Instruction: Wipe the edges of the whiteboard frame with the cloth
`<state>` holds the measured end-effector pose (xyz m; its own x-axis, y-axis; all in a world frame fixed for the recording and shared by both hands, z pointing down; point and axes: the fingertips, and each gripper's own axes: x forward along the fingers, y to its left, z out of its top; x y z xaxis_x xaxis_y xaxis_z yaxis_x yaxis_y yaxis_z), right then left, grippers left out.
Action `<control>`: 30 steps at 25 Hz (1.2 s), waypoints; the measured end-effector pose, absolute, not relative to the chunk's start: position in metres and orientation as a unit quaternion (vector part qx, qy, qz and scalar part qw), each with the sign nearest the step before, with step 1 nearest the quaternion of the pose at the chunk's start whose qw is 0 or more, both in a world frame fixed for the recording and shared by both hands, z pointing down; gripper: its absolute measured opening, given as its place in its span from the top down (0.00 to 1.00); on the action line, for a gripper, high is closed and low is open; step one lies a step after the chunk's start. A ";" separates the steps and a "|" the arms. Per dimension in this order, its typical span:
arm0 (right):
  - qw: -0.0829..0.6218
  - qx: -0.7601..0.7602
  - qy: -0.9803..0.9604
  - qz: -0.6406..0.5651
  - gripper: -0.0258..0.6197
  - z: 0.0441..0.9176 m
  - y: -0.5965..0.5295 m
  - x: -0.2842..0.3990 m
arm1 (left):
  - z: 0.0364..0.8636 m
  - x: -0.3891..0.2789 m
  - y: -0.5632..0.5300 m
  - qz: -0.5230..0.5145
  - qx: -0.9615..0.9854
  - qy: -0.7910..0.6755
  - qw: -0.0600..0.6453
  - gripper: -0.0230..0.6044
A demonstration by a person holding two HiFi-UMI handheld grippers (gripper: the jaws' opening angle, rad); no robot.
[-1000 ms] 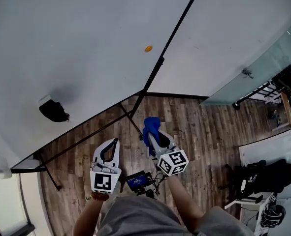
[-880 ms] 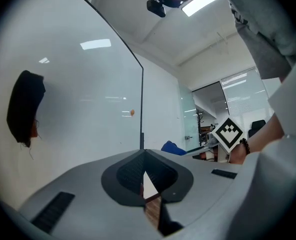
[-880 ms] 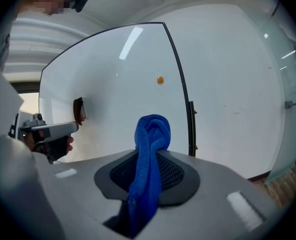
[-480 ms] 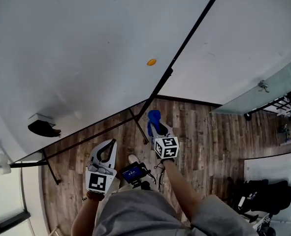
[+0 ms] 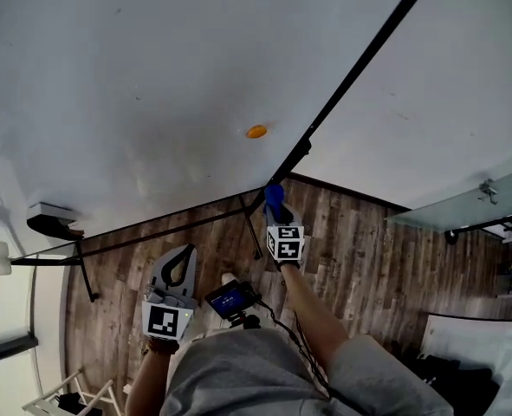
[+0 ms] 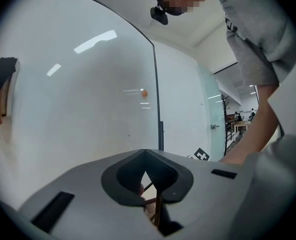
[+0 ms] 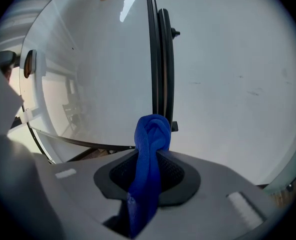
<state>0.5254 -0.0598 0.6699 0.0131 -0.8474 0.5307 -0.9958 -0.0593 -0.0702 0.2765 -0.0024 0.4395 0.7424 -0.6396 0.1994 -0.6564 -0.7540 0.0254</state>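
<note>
The whiteboard (image 5: 152,76) stands upright, with a thin black frame (image 5: 359,59) down its right edge and along the bottom. My right gripper (image 5: 275,210) is shut on a blue cloth (image 5: 275,198), which is at the board's lower right corner. In the right gripper view the bunched cloth (image 7: 150,144) stands just before the black frame (image 7: 153,59); I cannot tell whether they touch. My left gripper (image 5: 187,250) hangs lower and to the left, shut with nothing in it, short of the bottom edge. In the left gripper view the frame's (image 6: 155,99) right edge runs vertically ahead.
An orange magnet (image 5: 256,132) sticks to the board near the right edge. A black eraser (image 5: 49,224) sits at the lower left of the board. Black stand legs (image 5: 84,276) reach onto the wooden floor. A white wall lies right of the board, then a glass panel (image 5: 472,206).
My right gripper has carried the blue cloth forward to the board's lower right corner. The left gripper has stayed low and shut.
</note>
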 end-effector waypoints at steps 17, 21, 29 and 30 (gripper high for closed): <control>0.225 0.655 -0.690 0.212 0.76 0.709 -0.106 0.521 | 0.450 0.267 -0.011 0.105 0.904 -0.412 0.051 0.95; 0.216 0.662 -0.683 0.221 0.77 0.710 -0.107 0.527 | 0.453 0.268 -0.011 0.105 0.904 -0.412 0.053 0.95; 0.275 0.630 -0.703 0.180 0.79 0.712 -0.115 0.522 | 0.457 0.269 -0.013 0.107 0.905 -0.407 0.056 0.95; 0.275 0.629 -0.705 0.179 0.78 0.712 -0.115 0.521 | 0.458 0.269 -0.013 0.108 0.905 -0.407 0.056 0.95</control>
